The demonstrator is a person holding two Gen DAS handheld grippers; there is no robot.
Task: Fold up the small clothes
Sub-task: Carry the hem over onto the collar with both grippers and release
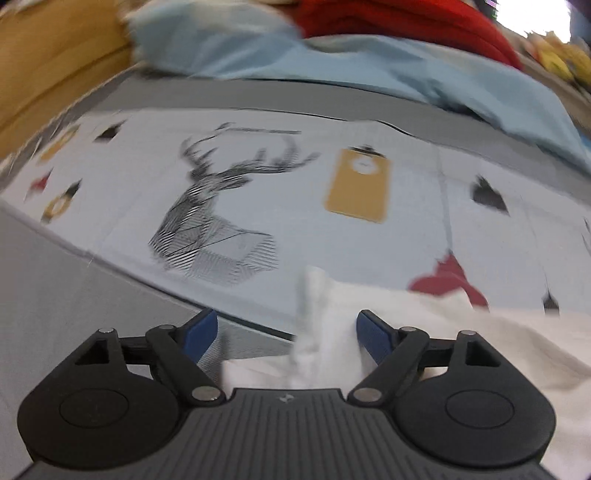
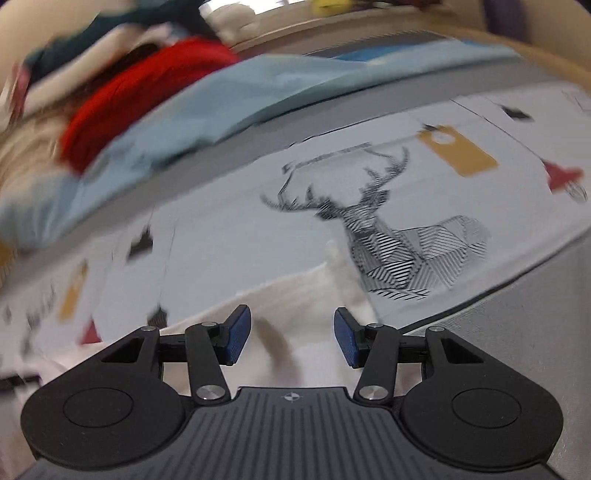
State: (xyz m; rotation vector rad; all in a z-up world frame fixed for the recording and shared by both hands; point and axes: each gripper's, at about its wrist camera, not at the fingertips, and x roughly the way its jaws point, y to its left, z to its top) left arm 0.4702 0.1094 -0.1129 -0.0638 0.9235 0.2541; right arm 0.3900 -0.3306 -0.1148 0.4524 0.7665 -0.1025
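A white garment [image 1: 461,332] lies on a printed bed sheet. In the left wrist view its bunched corner [image 1: 314,325] rises between the blue pads of my left gripper [image 1: 286,332], whose jaws stand wide apart. In the right wrist view the same white garment [image 2: 295,306] lies under and between the blue pads of my right gripper [image 2: 291,336], also wide apart; a thin white tip sticks up beyond the fingers. Neither gripper pinches the cloth. Both views are motion-blurred.
The sheet has a deer print [image 1: 218,206] [image 2: 399,236] and yellow tag prints [image 1: 358,184]. A light blue cloth [image 1: 332,70] [image 2: 207,110] and a red garment [image 1: 406,26] [image 2: 147,92] are piled at the far side. A grey bed edge [image 1: 55,295] lies at left.
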